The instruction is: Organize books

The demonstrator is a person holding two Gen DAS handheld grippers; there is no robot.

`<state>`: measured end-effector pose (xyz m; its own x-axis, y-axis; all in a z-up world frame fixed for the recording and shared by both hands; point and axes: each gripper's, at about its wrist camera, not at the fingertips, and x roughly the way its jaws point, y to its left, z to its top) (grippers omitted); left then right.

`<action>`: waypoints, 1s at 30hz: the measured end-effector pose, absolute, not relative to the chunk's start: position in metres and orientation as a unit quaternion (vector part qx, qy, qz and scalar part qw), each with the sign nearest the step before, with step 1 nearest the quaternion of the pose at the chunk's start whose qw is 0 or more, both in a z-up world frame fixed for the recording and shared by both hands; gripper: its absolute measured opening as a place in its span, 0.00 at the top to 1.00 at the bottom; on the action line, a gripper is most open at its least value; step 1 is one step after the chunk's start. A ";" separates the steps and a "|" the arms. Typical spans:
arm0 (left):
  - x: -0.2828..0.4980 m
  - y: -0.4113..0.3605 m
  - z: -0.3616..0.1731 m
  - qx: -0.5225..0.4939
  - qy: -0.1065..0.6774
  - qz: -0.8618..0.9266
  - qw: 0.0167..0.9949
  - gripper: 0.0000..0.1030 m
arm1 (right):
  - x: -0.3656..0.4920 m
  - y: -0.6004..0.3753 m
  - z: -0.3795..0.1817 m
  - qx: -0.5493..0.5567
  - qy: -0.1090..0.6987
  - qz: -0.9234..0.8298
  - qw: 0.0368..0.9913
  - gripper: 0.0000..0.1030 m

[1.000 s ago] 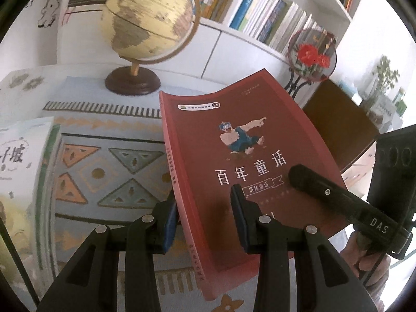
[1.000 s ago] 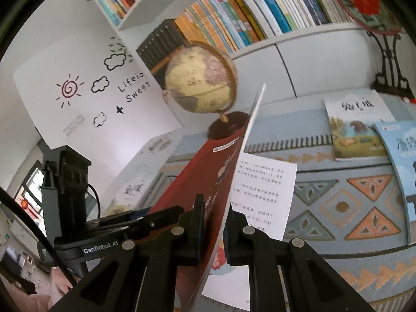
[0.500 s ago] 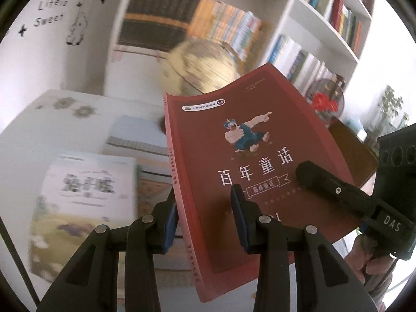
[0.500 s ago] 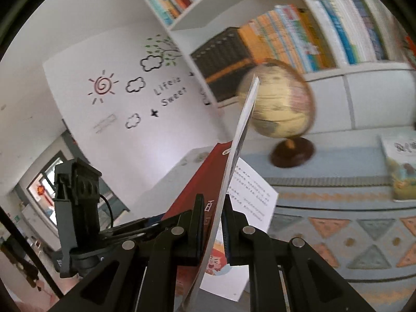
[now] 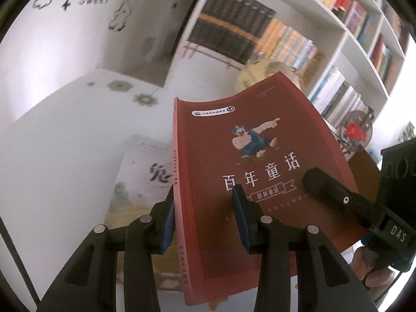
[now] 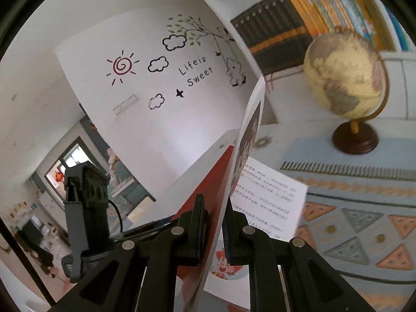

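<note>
I'm looking into a home study or reading room: white bookshelves (image 5: 299,39) packed with books at the far right, a globe (image 6: 343,75), "Life is Sweet" wall decals (image 6: 195,72), patterned tablecloth (image 6: 364,221).

Red book (image 5: 249,182) (paperback, cartoon figure and white Chinese title on the cover), held tilted above a pale book (image 5: 140,182) lying flat; its pages fan loose.

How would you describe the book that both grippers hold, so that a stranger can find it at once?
In front of the white bookshelf and the yellowish globe, one book is lifted above the patterned tablecloth. It is the red book, pinched by the left gripper and right gripper. Only it has a dark red cover with white Chinese characters and a pointing cartoon figure.
</note>
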<state>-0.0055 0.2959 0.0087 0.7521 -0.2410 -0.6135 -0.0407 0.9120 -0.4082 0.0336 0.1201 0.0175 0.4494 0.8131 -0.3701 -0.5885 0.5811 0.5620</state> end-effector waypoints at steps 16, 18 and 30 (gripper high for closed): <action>-0.002 0.341 -0.035 -0.234 0.381 -0.013 0.894 0.65 | 0.056 0.159 -0.054 0.201 0.406 0.387 0.803 0.88; 0.000 0.338 -0.040 -0.220 0.392 -0.008 0.893 0.65 | 0.055 0.159 -0.059 0.196 0.411 0.377 0.806 0.88; 0.004 0.337 -0.045 -0.189 0.401 0.034 0.896 0.58 | 0.047 0.166 -0.075 0.185 0.425 0.324 0.825 0.78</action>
